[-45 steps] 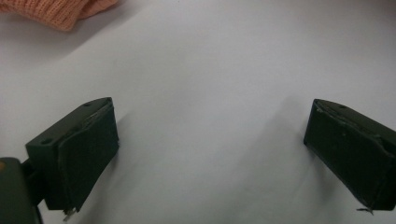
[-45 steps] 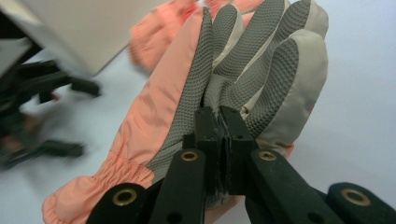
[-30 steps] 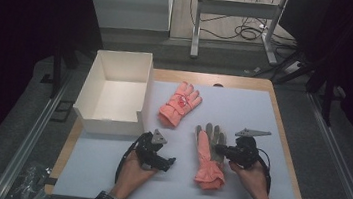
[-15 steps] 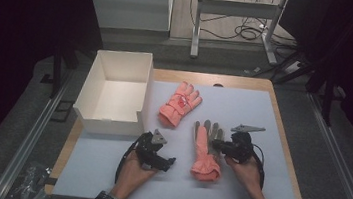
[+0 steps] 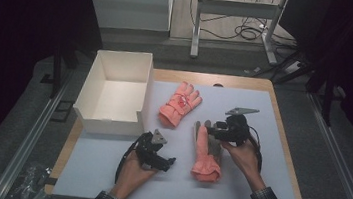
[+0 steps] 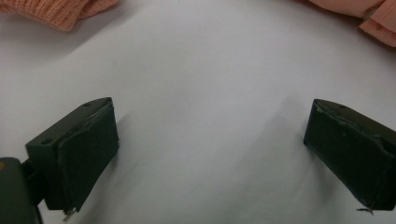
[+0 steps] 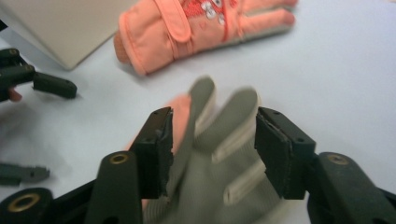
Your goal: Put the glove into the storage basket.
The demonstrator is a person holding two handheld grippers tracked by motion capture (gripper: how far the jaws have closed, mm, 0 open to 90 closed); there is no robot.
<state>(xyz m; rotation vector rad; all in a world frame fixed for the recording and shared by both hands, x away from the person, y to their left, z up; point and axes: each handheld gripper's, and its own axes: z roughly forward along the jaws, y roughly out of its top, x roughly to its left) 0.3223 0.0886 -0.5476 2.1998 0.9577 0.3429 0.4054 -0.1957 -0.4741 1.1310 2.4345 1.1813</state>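
At left sits our white box (image 5: 115, 90), ready for gloves. Our left gripper (image 5: 163, 163) rests released on the surface (image 5: 106, 167). The right gripper (image 5: 213, 131) has just been opening above the grey-palmed glove (image 5: 204, 153), freeing it beside its pair, the coral glove (image 5: 180, 104).

Coral gloves (image 5: 180, 104) (one perhaps grey-palmed (image 7: 219, 154)), white box (image 5: 115, 92).

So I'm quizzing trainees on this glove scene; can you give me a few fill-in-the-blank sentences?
1. The white box on the table holds ____.
2. The right gripper has its jaws open above the ____ palm of the nearer glove.
3. There are ____ gloves on the table.

Missing words: nothing; grey; two
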